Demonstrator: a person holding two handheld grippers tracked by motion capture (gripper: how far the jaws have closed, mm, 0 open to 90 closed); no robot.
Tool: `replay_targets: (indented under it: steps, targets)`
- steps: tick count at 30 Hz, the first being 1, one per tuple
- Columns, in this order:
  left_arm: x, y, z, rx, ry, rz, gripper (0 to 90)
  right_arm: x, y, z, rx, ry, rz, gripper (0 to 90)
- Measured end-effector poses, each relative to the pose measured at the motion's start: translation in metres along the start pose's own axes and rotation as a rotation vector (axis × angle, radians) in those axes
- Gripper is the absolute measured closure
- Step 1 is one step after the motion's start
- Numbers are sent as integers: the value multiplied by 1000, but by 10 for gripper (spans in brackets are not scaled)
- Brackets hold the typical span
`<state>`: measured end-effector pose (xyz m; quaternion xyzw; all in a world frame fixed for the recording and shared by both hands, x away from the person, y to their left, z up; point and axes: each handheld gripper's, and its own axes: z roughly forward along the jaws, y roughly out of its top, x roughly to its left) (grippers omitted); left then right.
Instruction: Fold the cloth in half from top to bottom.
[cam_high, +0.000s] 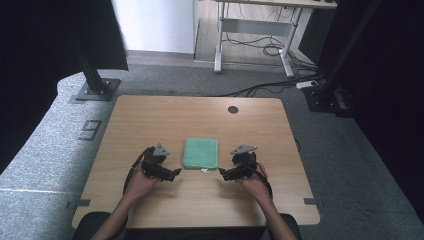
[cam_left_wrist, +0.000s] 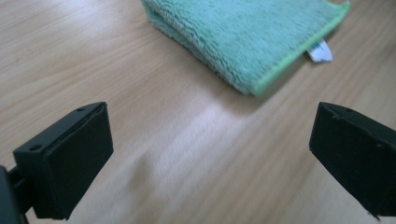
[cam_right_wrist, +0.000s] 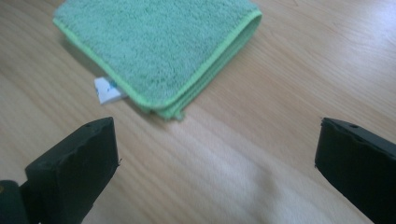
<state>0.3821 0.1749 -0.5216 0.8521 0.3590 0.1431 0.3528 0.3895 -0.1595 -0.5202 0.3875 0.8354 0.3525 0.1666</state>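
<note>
A folded green cloth lies flat on the wooden table, near its middle. A small white label sticks out of its near edge. My left gripper rests just left of the cloth's near corner, open, with nothing between its jaws. My right gripper sits just right of the cloth's other near corner, also open and empty. In the left gripper view the cloth lies ahead and to the right, label showing. In the right gripper view the cloth lies ahead and to the left, its label close to the left jaw.
A round cable hole sits near the table's far edge. Black frame posts stand on the grey floor beyond the far corners. A desk frame and loose cables lie farther back.
</note>
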Motion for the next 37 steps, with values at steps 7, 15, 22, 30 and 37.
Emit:
replay_targets:
  steps: [7,15,22,30,37]
  targets:
    - [-2,-18,-10,18,14,1,0,-1,-15,-17,-11,-6,6,0]
    - [-2,-31,-9,44,21,-4,0,-6,-35,-25,-2,-15,23,0]
    - [-2,-36,-2,79,36,12,0,-12,-50,-19,27,-18,36,0]
    - [2,-39,0,60,11,-10,0,-12,-60,-10,8,-15,36,0]
    - [2,-39,1,62,18,-15,0,-12,-59,-9,5,-14,33,0]
